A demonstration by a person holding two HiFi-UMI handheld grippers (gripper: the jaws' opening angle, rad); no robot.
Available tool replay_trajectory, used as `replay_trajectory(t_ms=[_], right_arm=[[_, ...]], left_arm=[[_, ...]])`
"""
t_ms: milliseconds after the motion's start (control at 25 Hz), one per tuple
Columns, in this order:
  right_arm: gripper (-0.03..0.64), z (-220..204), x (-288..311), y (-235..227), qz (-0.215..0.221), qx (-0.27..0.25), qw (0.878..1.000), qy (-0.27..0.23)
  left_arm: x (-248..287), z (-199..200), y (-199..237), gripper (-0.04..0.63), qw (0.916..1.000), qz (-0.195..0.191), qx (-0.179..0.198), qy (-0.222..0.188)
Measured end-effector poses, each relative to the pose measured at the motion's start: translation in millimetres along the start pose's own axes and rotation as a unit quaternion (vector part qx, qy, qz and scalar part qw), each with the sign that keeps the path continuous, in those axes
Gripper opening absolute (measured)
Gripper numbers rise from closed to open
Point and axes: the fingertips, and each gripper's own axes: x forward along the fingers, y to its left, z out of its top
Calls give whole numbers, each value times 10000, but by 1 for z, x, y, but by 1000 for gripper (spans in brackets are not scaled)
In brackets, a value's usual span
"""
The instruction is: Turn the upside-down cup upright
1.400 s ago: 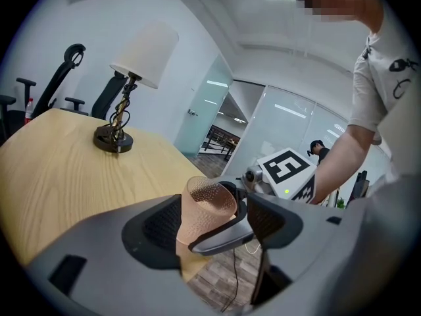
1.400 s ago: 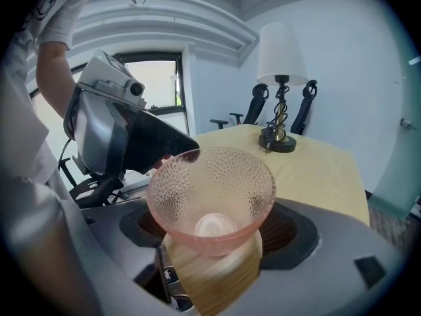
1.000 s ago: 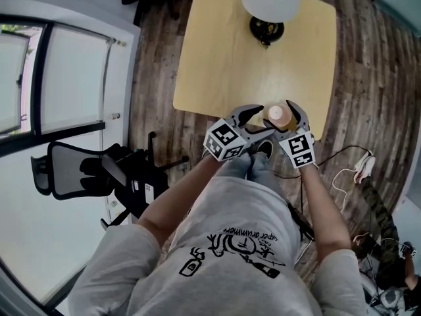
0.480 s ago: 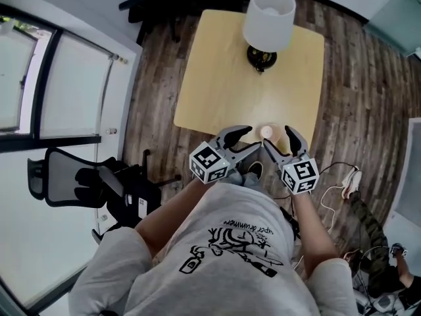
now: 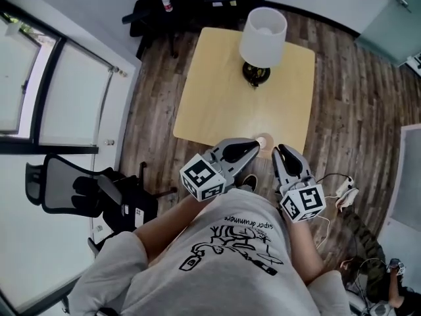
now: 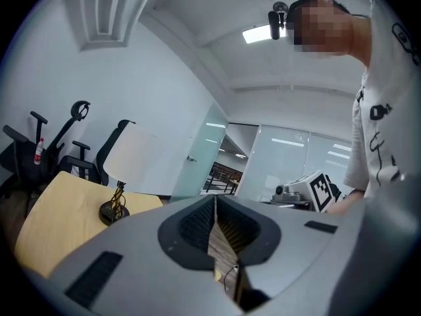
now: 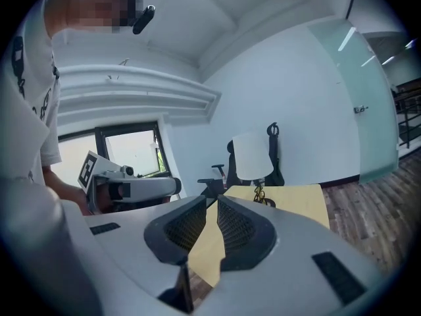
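Left gripper (image 6: 215,200) is clenched, its jaws pressed together with nothing between them. Right gripper (image 7: 215,201) is all but closed too, with only a sliver showing between its tips, and it is just as empty. Both pairs of jaws have just been closing. Neither one holds or touches the cup (image 5: 263,141).

That cup stands on end on the table (image 5: 217,104), its long axis up and down. From overhead it shows only as a small pale disc with a tan ring, so I cannot tell whether the mouth or the base faces up.

Taking the lamp (image 5: 263,37) as the mark, the cup sits across the tabletop from it, close to the edge farthest from the lamp. Bare wood lies between the two. The grippers are farther from the lamp again, one to each side of the cup. Their tips point toward the lamp, and the left tip looks just beside the cup from above.

Plank floor (image 5: 342,110) runs open around the table, and an office chair (image 5: 72,186) stands well off to the left.
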Motion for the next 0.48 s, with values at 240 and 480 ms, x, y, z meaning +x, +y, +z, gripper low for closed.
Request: replay_trajectory(t_ms=[240, 480], right_arm=[[47, 39, -18, 29, 25, 8, 9996, -290], [37, 53, -29, 52, 54, -14, 9992, -402]], left_arm=[[-2, 25, -28, 9, 9999, -52, 22, -128], [-9, 30, -40, 8, 9999, 78, 2, -150]])
